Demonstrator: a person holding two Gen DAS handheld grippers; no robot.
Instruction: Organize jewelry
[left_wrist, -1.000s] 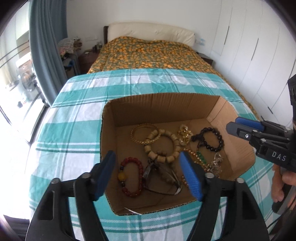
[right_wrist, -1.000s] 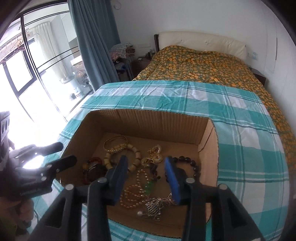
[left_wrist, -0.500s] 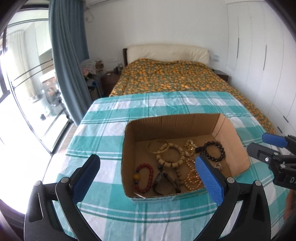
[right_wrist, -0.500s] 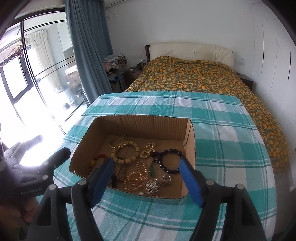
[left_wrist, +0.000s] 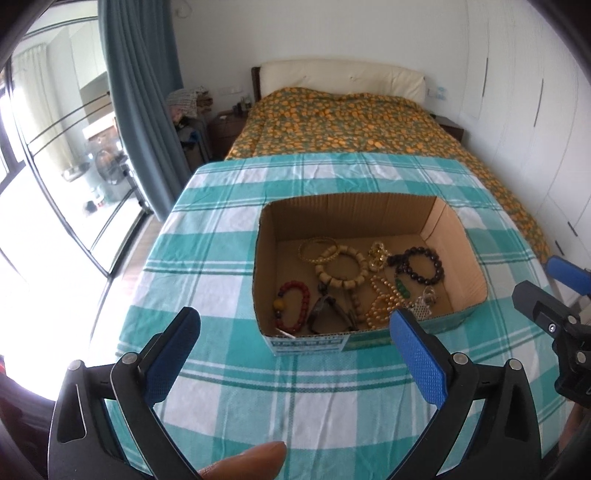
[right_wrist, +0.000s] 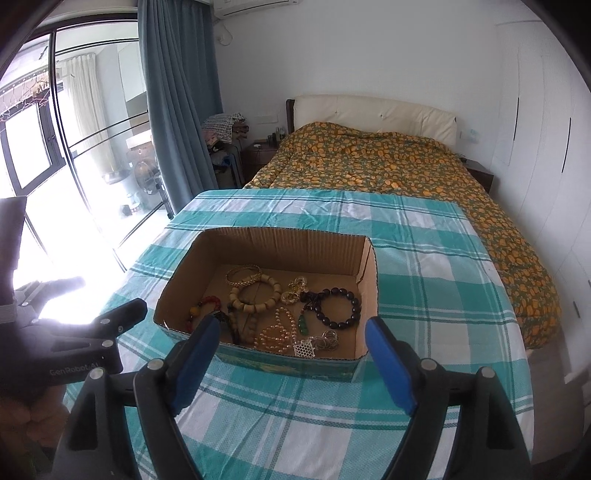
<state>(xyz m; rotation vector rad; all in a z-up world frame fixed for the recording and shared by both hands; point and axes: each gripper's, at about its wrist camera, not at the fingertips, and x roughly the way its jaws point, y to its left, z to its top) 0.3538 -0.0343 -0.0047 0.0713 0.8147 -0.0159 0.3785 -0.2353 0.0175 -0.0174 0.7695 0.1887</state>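
On my left-wrist feed the left gripper hangs over the teal checked tablecloth with its blue fingers spread wide and nothing between them. The cardboard box of jewelry sits beyond the fingertips, far of them and a little right of centre, its near wall roughly level with the right fingertip. Inside it, going left to right, I see a red bead bracelet at the near left, a wooden bead bracelet touching a gold bangle behind it, a pearl strand near the front, and a dark bead bracelet toward the right wall. On my right-wrist feed the right gripper is also splayed wide and empty, held near of the box so that the fingertips frame the box's near wall from either side without touching it; all the jewelry lies past them.
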